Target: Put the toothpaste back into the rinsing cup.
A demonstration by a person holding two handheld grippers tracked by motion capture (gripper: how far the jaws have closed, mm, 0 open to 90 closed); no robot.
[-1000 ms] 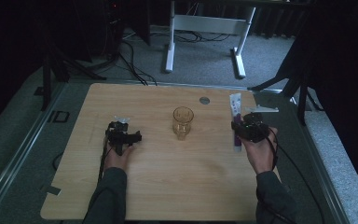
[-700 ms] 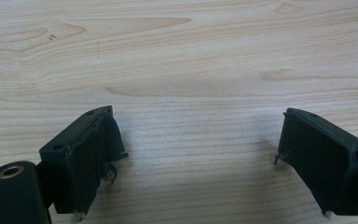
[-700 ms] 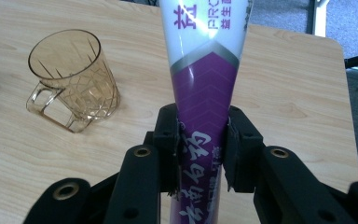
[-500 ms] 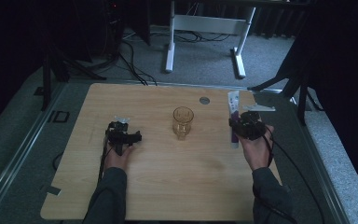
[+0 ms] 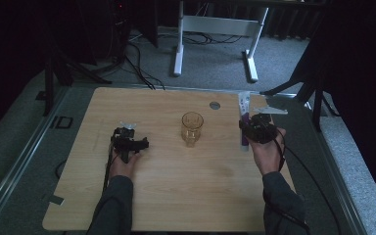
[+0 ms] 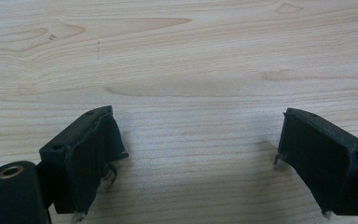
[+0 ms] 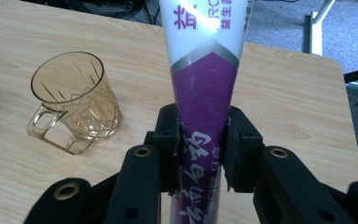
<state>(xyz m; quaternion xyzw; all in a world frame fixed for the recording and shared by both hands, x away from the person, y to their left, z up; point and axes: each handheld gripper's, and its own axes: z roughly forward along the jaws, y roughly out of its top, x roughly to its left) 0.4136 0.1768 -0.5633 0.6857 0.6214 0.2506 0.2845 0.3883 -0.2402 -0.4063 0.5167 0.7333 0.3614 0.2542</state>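
Clamping purple-white tube [image 7: 200, 93]: right hand-held gripper [image 7: 200, 154] | left hand-held gripper [image 6: 196, 158] wide | amber glass mug [image 7: 74, 105] seemingly empty

Overhead looks forward; claw cameras (close) low.

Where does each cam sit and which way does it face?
High view: above the person's side, looking forward and down on the table; both forearms enter from the bottom.
Left gripper view: rides the left gripper, facing bare wood between open jaws.
Right gripper view: rides the right gripper, clamped on the purple tube.
Shared: the glass mug shows in the high and right gripper views.
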